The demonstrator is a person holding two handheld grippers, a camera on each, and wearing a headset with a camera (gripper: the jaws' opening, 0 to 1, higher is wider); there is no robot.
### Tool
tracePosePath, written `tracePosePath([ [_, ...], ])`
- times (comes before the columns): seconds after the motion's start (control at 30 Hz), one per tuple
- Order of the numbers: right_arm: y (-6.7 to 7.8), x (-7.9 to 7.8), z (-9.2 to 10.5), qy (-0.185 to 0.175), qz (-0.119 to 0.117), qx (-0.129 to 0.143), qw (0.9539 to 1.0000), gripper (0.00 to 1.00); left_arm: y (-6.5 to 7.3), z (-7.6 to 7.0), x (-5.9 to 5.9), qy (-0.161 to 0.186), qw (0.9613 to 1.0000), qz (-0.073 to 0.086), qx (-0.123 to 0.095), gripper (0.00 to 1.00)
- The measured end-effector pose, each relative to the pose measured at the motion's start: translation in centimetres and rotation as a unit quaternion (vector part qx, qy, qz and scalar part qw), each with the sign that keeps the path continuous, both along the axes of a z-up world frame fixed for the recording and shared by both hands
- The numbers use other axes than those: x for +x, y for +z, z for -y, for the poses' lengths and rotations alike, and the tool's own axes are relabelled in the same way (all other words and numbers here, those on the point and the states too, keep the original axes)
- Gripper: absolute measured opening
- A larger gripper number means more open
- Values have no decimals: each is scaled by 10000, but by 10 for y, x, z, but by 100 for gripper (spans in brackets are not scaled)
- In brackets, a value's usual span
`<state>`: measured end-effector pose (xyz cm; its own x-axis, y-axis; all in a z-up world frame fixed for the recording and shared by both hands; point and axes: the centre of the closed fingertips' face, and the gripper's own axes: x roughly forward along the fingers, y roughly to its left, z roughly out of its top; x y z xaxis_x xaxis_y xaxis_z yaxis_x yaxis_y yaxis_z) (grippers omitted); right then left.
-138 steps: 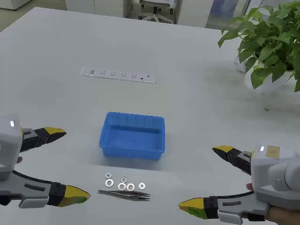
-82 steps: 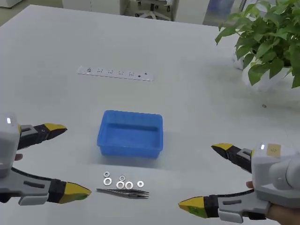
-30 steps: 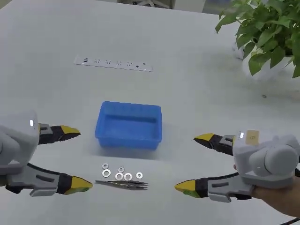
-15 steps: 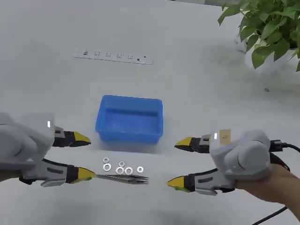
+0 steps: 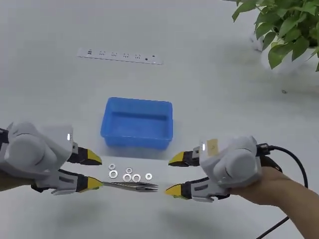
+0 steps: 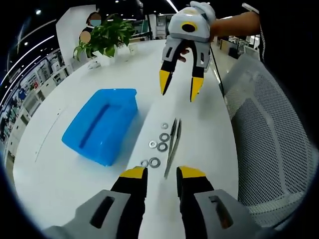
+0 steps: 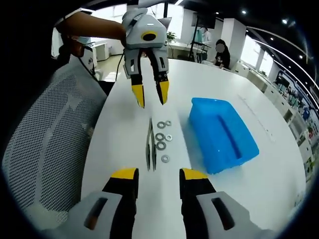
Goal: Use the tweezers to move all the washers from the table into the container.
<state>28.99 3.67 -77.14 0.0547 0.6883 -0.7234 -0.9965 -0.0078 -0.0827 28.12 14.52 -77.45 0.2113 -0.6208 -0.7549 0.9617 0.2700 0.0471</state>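
Left tongs [image 5: 95, 170] and right tongs [image 5: 173, 175], both spread, had neared the tweezers [image 5: 132, 185], whose nudging might scatter the adjacent washers [image 5: 128, 175].

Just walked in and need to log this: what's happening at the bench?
A person holds the left gripper and right gripper, both open, facing each other across the tweezers on the table. Nothing is gripped yet. Six washers lie beside the tweezers; the blue container beyond them is empty.
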Motion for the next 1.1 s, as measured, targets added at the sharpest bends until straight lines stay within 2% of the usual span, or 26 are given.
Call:
tracePosePath([
  [0.1, -4, -2, -5, 94, -31, -43, 9999, 32, -6, -1, -1, -55, 9999, -9, 127, 27],
  [0.57, -20, -11, -27, 434, -121, -135, 9989, 25, -20, 3, -2, -236, 9992, -117, 308, 18],
  [0.87, -28, -12, -34, 430, -190, -232, 9986, 19, -28, 4, -5, -383, 9980, -175, 469, 13],
  [1.1, -33, -10, -39, 413, -227, -270, 9985, 17, -31, 5, -4, -424, 9977, -227, 472, 12],
])
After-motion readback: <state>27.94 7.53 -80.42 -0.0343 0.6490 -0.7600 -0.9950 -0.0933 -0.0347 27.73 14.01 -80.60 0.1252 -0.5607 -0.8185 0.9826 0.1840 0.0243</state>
